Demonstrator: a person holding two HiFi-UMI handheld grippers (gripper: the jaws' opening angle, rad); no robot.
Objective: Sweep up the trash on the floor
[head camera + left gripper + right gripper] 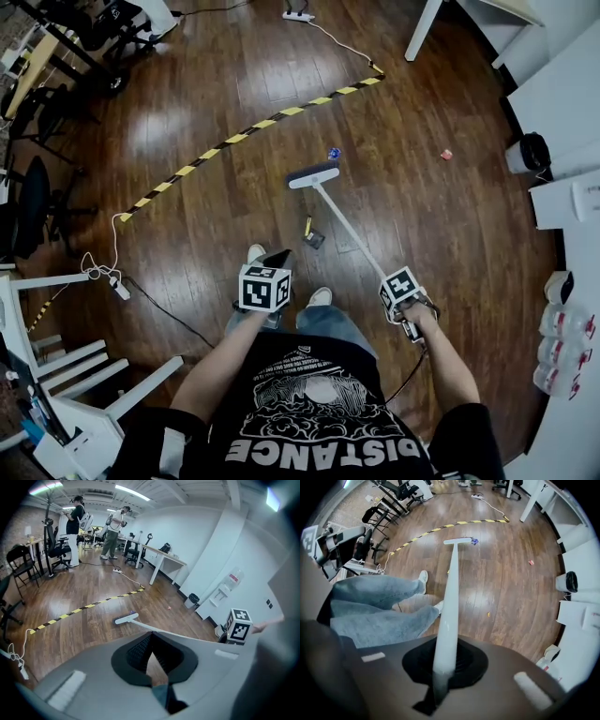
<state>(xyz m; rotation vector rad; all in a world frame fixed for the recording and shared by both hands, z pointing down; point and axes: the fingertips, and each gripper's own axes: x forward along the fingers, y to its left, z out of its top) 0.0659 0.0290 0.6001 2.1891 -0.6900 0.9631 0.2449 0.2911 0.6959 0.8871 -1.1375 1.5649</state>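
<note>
My right gripper [405, 292] [445, 663] is shut on the white handle of a broom [349, 228]. The broom head [314, 174] [458, 540] [126, 618] rests on the wooden floor ahead of the person's feet. A small blue scrap [333, 153] [475, 541] lies just past the head. Off to the right is a red scrap [446, 155] [531, 562], alone. A yellow bit [307, 225] and a dark piece [315, 239] lie left of the handle, close to the shoes. My left gripper [266, 283] [151, 657] is held above the left shoe, jaws together, nothing seen between them.
A yellow-black tape strip [246, 130] crosses the floor beyond the broom. A power strip with cable [118, 286] and a white chair [89, 375] are at the left. A black bin [533, 152] and white cabinets [567, 94] line the right. Two people [75, 522] stand far off.
</note>
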